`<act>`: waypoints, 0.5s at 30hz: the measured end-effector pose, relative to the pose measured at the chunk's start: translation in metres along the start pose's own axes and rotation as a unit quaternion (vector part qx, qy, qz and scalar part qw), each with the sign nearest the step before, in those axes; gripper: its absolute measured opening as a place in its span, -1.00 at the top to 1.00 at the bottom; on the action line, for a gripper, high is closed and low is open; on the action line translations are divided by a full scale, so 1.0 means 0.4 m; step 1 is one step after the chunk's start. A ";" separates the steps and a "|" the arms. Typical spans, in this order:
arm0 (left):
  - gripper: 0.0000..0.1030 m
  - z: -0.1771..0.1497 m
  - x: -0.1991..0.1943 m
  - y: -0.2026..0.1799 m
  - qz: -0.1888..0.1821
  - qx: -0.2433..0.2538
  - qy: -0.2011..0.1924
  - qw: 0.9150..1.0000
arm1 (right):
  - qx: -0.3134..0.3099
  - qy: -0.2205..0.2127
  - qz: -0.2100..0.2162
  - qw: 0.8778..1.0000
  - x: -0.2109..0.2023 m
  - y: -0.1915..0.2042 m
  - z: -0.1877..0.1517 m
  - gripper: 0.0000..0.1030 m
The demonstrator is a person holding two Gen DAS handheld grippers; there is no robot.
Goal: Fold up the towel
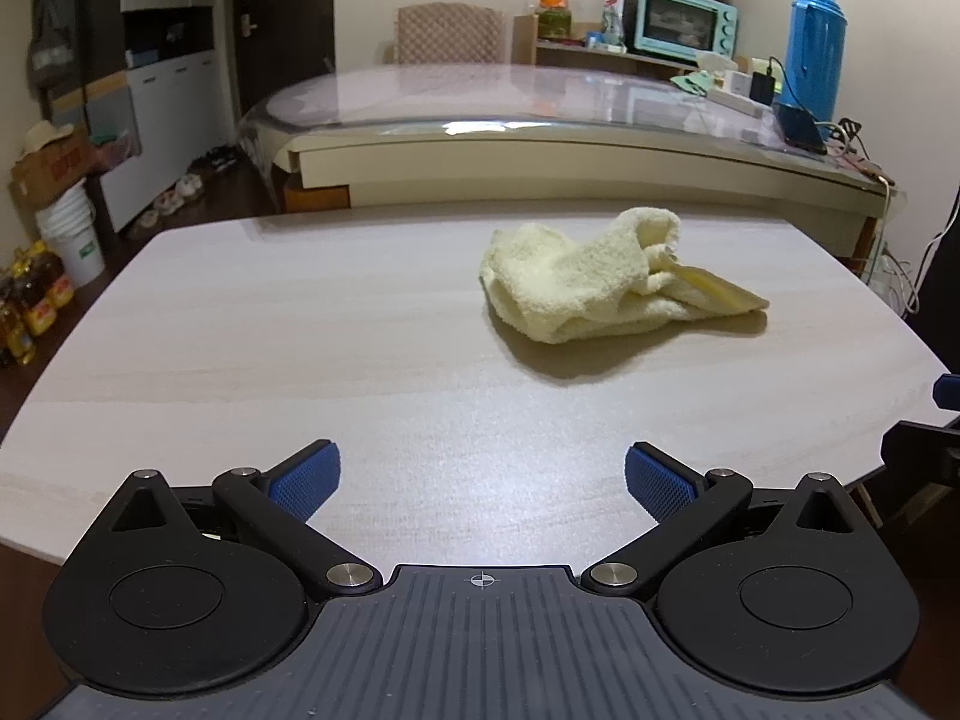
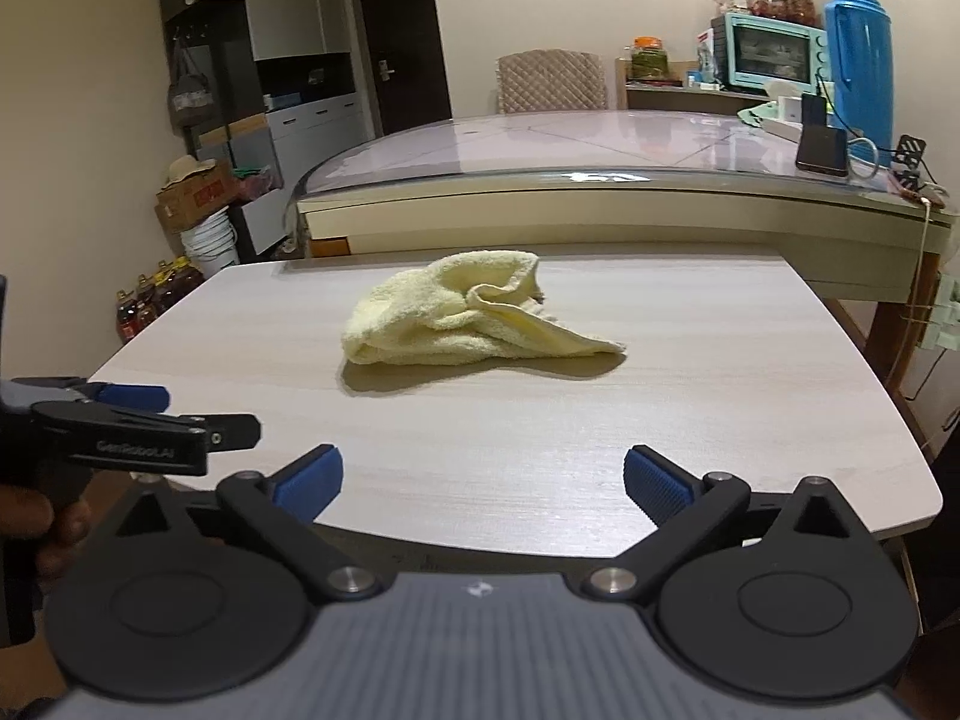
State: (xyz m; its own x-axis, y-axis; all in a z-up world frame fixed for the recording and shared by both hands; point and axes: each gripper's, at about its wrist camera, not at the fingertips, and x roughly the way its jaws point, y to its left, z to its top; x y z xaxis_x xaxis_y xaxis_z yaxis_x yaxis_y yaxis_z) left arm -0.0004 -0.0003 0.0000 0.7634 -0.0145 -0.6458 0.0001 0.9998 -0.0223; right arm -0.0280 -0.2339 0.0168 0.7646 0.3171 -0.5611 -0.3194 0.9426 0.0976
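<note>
Left wrist view: left gripper (image 1: pixel 482 480) jaws spread wide, nothing between the blue pads (image 1: pixel 306 476), sitting over the near edge of the pale wood table (image 1: pixel 240 360); yellow towel (image 1: pixel 606 279) lies crumpled in a heap ahead, right of centre, well apart from the fingers. Right wrist view: right gripper (image 2: pixel 483 480) also wide open and empty, towel (image 2: pixel 468 318) bunched mid-table slightly left of centre, untouched.

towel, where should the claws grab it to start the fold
Take the towel by the flat corner that sticks out toward the right, coming in low from the near right side. That flap lies thin on the table, while the rest is a bunched heap with no clear edge.
</note>
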 end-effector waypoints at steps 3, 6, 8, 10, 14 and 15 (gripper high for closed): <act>-1.00 -0.004 -0.005 -0.005 0.001 0.002 -0.004 1.000 | 0.006 0.003 0.002 1.000 0.000 0.002 0.000 -0.98; -1.00 -0.007 -0.011 -0.011 0.003 0.005 -0.009 1.000 | 0.019 -0.017 0.009 1.000 -0.035 -0.006 -0.024 -0.99; -1.00 -0.007 -0.013 -0.011 0.002 0.004 -0.010 1.000 | 0.027 0.007 0.005 1.000 0.006 -0.026 0.001 -0.99; -1.00 -0.004 -0.015 -0.003 -0.002 0.000 -0.006 1.000 | 0.007 0.013 -0.010 1.000 0.012 -0.008 0.005 -0.99; -1.00 -0.001 -0.009 -0.008 0.001 0.006 0.000 1.000 | 0.003 0.013 -0.010 1.000 0.013 0.000 0.004 -0.99; -1.00 -0.001 -0.009 -0.008 0.001 0.006 0.000 1.000 | 0.003 0.014 -0.008 1.000 0.012 -0.003 0.005 -0.99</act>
State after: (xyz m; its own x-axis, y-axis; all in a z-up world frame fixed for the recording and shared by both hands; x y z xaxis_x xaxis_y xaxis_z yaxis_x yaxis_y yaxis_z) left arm -0.0033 -0.0035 0.0021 0.7630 -0.0132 -0.6463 0.0072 0.9999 -0.0120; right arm -0.0228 -0.2335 0.0154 0.7541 0.2989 -0.5848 -0.3031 0.9483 0.0939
